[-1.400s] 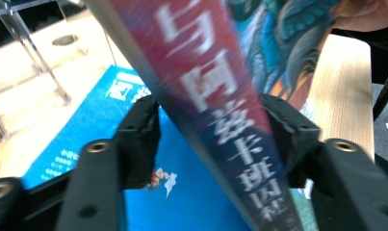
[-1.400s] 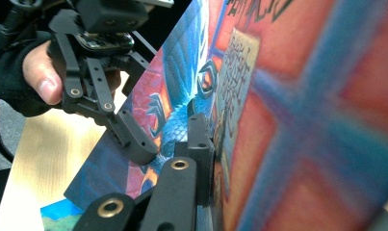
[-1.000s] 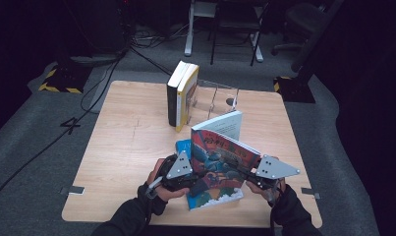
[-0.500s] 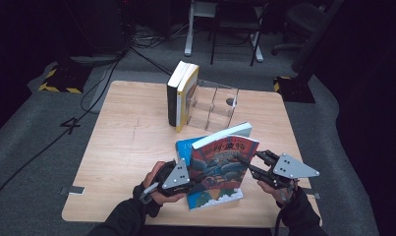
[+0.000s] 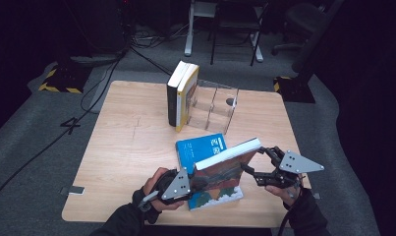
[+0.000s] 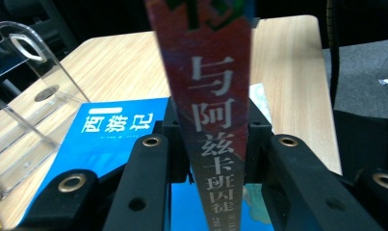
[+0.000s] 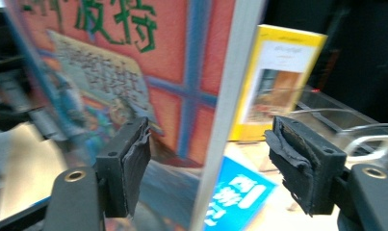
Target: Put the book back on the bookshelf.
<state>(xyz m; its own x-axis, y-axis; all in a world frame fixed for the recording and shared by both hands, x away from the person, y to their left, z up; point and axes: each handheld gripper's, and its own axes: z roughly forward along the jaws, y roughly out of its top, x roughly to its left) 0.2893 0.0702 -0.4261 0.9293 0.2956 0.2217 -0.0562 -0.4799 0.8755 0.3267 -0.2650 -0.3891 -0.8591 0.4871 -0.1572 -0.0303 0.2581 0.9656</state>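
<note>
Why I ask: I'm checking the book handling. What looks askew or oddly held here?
The colourful illustrated book is tilted in mid-air above the flat blue book. The left gripper clamps its spine, while the right gripper straddles its page edge with jaws open. Two upright books lean slightly beside the clear acrylic holder.

a pale wooden table (image 5: pixel 127 147) stands on grey carpet (image 5: pixel 33 162), dark chairs (image 5: pixel 235 24) behind it.

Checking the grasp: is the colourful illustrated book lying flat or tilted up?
Tilted up: colourful illustrated book leans on one edge, clamped at its spine by the left hand-held gripper.
</note>
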